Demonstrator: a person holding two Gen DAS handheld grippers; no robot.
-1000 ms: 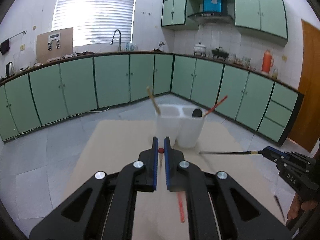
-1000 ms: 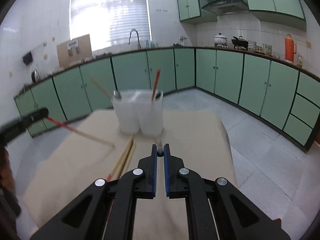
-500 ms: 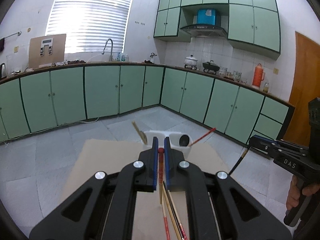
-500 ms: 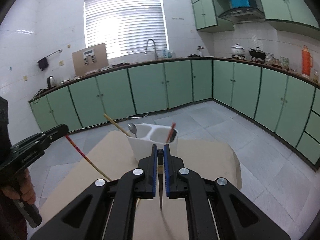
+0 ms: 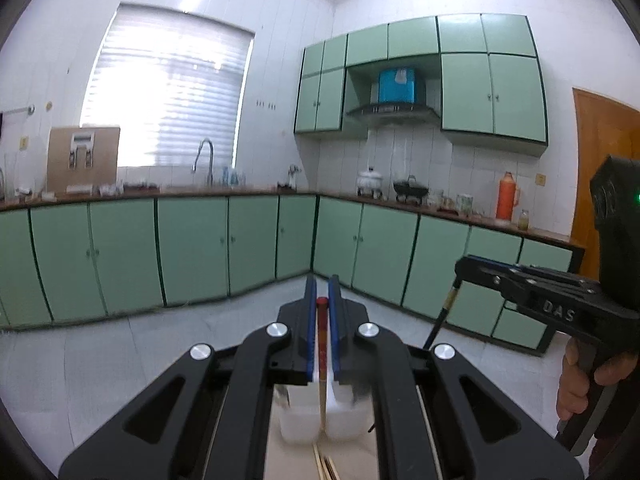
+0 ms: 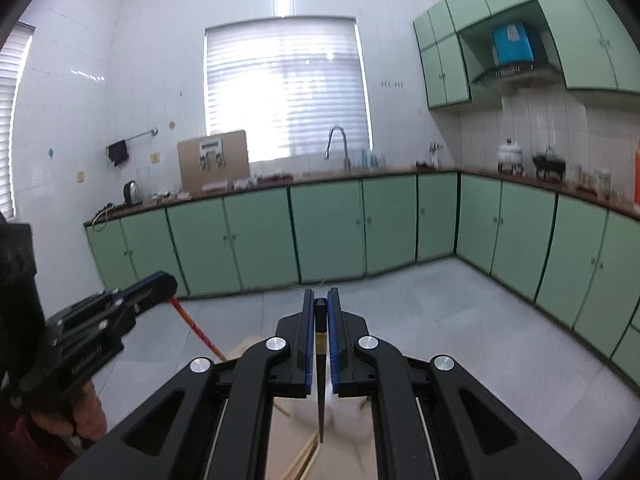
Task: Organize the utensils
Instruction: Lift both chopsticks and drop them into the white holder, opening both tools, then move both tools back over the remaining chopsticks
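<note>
Left tongs: the left gripper (image 5: 322,292) sat at lower centre of its own view, blue pads pinching a red-tipped chopstick (image 5: 321,344) that hung down between them.
Right tongs: the right gripper (image 6: 320,308) was pressed together on a black chopstick (image 6: 320,380) with a gold band, its point tapering downward.
Hidden: black linkage arms covered most of the white two-compartment utensil holder (image 5: 304,420); only a strip of its front wall showed at bottom centre of the left view. In the right view it was a white blur behind the jaws.
Hard to make out: whether either chopstick tip reached into a compartment could not be told.
Cut off: loose wooden chopsticks (image 5: 326,466) ran off the bottom edge of the left view, lying on a beige mat (image 5: 292,460).
Cross views: the right gripper appeared at right of the left view, held by a hand (image 5: 580,380); the left gripper appeared at lower left of the right view, the red stick slanting down from it.
Around: green base cabinets (image 5: 192,248), a sink tap (image 6: 338,146), a window with blinds (image 6: 284,88), an orange flask (image 5: 506,196) at right.
</note>
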